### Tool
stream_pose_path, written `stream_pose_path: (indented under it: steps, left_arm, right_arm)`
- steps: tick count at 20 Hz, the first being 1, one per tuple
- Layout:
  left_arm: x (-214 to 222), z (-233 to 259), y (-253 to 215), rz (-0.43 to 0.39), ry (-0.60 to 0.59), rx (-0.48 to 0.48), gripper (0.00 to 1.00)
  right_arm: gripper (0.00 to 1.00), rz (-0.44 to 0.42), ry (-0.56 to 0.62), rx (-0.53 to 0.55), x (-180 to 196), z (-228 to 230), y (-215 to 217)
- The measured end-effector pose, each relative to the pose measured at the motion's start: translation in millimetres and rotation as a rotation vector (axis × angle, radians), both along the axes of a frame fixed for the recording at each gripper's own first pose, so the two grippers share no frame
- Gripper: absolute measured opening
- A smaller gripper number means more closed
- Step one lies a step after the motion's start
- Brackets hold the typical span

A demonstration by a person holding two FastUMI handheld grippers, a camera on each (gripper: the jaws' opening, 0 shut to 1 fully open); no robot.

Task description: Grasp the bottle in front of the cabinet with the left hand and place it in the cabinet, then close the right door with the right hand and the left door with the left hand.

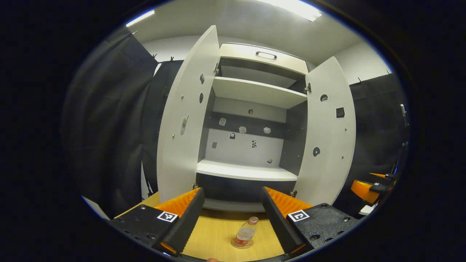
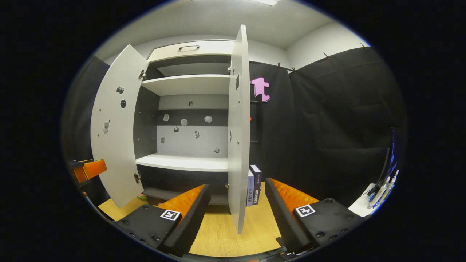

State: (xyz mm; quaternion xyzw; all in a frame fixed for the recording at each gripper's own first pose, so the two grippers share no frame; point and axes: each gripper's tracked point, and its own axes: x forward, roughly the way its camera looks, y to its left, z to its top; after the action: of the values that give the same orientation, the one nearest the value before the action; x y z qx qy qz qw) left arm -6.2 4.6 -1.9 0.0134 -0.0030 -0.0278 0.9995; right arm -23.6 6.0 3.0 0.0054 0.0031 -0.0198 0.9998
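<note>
L gripper (image 1: 233,218) is held wide apart, nothing gripped. Bottle (image 1: 245,233) is seen upright on table (image 1: 214,233) between its fingers, just ahead, long axis vertical, in front of cabinet (image 1: 247,171); L is judged nearer. Both doors are open. R gripper (image 2: 236,214) is spread too, empty, facing R door (image 2: 238,127) edge-on. Bottle contents can't be made out.

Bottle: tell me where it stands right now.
In the left gripper view, the bottle stands upright on the wooden table, between the open left hand-held gripper fingers, before the cabinet.
</note>
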Motion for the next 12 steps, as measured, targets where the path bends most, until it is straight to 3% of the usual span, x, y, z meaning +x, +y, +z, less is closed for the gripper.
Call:
stream_pose_path:
  steps: [4,10,11,12]
  left_arm:
    - [7,-27,-12,-0.029,0.022,0.009,0.95]
    - [24,-129,-38,-0.101,0.173,-0.027,0.95]
    - [28,-143,-42,-0.111,0.192,-0.032,0.95]
    - [32,-160,-43,-0.119,0.211,-0.031,0.95]
  right_arm:
    - [0.98,0.014,0.006,0.011,7,-4,5]
    - [0.98,0.020,0.020,-0.008,10,-8,6]
    - [0.89,0.018,0.021,-0.006,9,-9,5]
    - [0.89,0.016,0.022,-0.006,9,-9,4]
